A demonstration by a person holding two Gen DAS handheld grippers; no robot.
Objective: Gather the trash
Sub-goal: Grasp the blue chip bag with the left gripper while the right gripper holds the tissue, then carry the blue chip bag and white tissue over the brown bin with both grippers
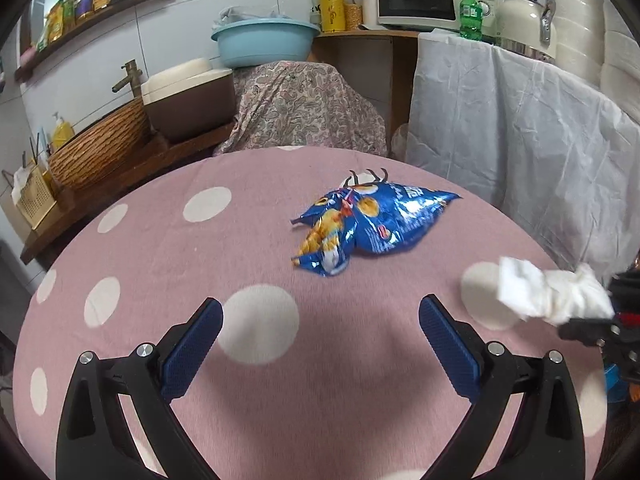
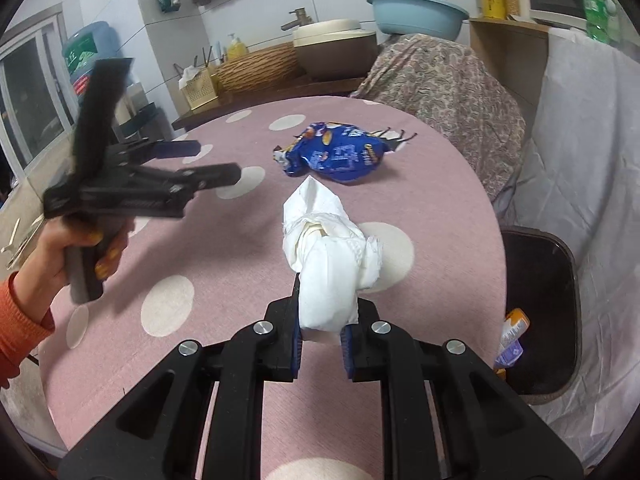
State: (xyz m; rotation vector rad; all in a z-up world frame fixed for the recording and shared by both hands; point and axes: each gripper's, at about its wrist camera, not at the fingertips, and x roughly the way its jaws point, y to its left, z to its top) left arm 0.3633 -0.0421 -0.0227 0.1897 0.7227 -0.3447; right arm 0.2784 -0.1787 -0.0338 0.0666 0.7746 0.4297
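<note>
Right gripper [image 2: 320,340] is clamped on a crumpled white paper tissue wad [image 2: 326,256], lifted near the pink polka-dot tablecloth's [image 2: 208,240] right edge. Next (I'd guess): carry it to the dark bin [image 2: 560,272] beside the table & release. Left gripper [image 1: 320,320] gapes empty; the blue crinkled snack bag [image 1: 368,220] waits mid-table.

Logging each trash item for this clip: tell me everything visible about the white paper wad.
The white paper wad is a crumpled, twisted bundle of soft tissue or paper towel, faintly embossed, with a pointed loose end toward the blue snack bag. The right gripper is shut on its lower end, blue pads pressing both sides. It juts forward over the pink dotted tablecloth; whether it touches the cloth is unclear. In the left wrist view it appears at right, clear of the open left gripper.
</note>
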